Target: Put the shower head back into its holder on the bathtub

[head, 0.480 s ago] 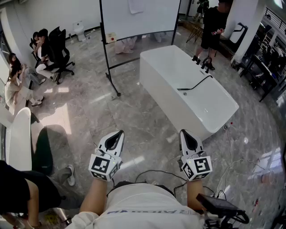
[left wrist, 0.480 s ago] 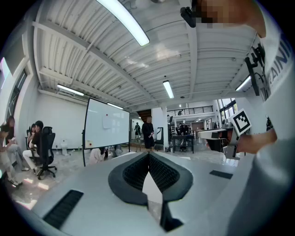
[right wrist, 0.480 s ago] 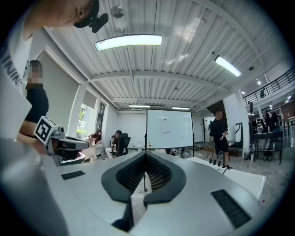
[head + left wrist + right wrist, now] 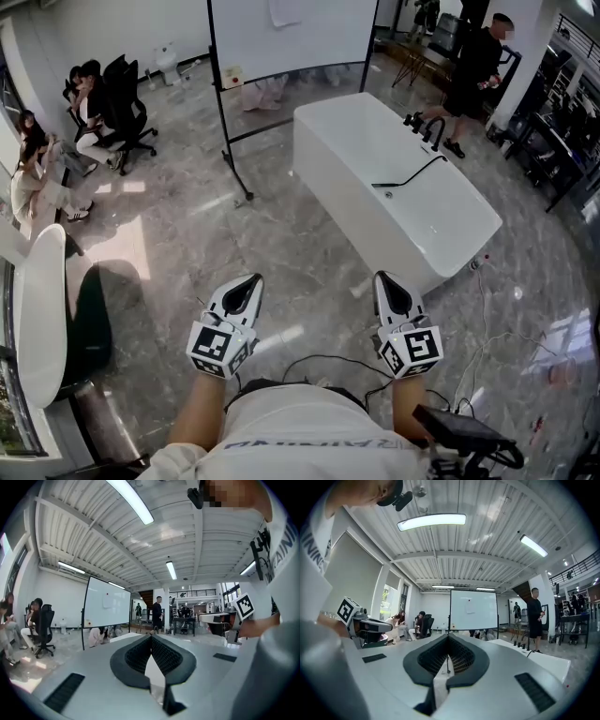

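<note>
The white bathtub stands on the floor ahead and to the right, well beyond both grippers. The black shower head lies on the tub's top with its black hose curving toward the black taps and holder at the far end. My left gripper and right gripper are held side by side in front of my waist, both shut and holding nothing. In the right gripper view the right gripper points at the tub; the left gripper shows its pads together.
A whiteboard on a black stand is left of the tub's far end. A person walks by the taps. Seated people and office chairs are at far left. Cables trail on the floor near the tub's near corner.
The person at the tub's far end has stepped to the right. The person at the bottom left has gone out of view. Both grippers have stayed put.
</note>
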`<action>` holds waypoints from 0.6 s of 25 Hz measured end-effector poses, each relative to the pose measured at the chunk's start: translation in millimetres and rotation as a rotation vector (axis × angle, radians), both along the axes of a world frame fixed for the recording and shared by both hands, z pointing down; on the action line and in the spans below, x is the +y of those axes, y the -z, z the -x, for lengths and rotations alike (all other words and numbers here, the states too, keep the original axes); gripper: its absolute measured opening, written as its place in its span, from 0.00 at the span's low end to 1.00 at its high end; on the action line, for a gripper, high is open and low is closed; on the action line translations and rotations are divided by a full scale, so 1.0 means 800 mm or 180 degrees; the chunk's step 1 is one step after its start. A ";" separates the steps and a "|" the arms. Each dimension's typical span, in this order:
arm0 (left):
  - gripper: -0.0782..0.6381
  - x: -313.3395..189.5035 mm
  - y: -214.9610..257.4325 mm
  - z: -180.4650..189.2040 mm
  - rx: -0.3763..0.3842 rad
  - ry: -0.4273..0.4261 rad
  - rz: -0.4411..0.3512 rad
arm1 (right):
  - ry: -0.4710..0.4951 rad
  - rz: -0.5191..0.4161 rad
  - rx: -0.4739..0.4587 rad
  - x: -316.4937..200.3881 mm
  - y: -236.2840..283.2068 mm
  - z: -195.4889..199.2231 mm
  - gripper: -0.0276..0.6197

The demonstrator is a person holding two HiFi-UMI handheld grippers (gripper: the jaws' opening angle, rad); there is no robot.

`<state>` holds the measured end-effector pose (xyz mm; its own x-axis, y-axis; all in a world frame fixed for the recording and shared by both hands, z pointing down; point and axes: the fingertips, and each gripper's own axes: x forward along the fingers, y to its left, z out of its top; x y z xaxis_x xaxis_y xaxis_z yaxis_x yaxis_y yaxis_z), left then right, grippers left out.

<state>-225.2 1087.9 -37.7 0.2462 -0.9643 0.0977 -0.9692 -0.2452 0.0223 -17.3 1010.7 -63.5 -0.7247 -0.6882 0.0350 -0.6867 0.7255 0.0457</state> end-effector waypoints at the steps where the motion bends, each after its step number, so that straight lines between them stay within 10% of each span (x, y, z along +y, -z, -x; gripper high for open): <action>1: 0.13 -0.001 -0.001 -0.002 0.0000 -0.0008 0.0008 | -0.0004 0.0000 0.0002 0.000 -0.001 -0.002 0.06; 15: 0.13 -0.004 -0.006 -0.091 0.0007 -0.0021 0.0022 | 0.0045 0.0070 -0.0106 0.002 -0.016 -0.092 0.06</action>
